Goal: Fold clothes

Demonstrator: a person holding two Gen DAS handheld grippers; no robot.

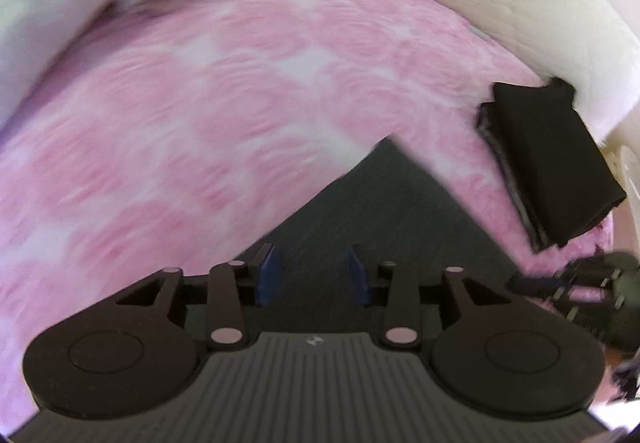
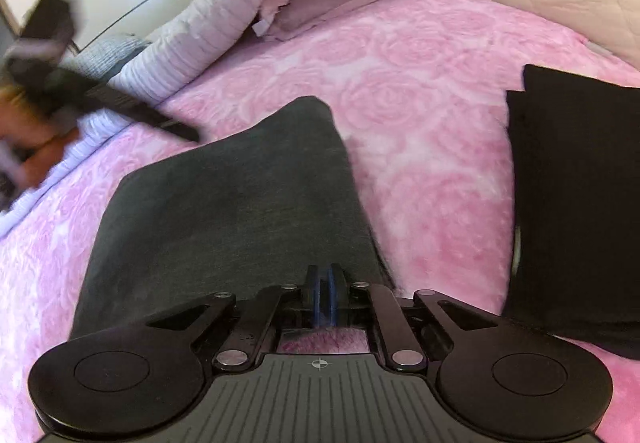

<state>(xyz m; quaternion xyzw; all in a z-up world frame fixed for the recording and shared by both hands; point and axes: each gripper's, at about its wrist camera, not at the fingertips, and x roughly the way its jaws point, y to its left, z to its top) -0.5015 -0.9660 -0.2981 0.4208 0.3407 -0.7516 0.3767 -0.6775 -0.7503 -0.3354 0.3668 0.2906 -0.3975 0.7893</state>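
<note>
Because the grey cloth (image 2: 224,203) looks soft and limp, keep your right gripper (image 2: 325,295) pinched on its near edge while your left gripper (image 1: 314,271), fingers apart, takes a corner.

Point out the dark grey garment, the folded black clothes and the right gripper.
dark grey garment (image 2: 240,195): right wrist view, middle of its flat top.
folded black clothes (image 2: 580,195): right wrist view, middle of the top layer.
right gripper (image 2: 325,295): right wrist view, between its closed blue fingertips.
</note>
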